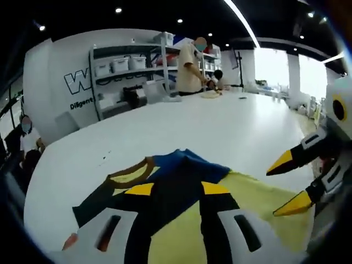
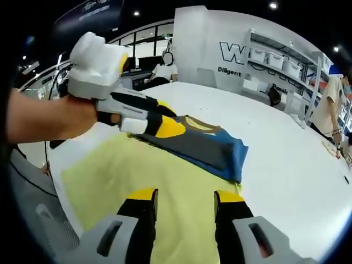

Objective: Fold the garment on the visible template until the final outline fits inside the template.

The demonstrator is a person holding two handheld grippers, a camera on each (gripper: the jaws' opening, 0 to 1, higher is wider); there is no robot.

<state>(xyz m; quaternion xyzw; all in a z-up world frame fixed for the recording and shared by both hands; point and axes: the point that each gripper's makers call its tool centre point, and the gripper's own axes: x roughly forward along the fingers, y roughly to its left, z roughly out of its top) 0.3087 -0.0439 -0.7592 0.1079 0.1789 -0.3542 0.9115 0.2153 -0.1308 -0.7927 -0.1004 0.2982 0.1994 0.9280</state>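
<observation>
Yellow-tipped left tongs (image 2: 159, 122) clamp soft dark-blue garment (image 2: 214, 146) fold.

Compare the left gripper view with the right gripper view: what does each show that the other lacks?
Left gripper view: the right gripper entering from the right with its fingers apart, and a small orange patch at the table edge beside the garment.

Right gripper view: the left gripper shut on the garment's dark fold, the hand holding it, and a seated person at the far end.

Both: the yellow, blue and dark garment on the white table, the storage shelves, and a standing person in beige.
</observation>
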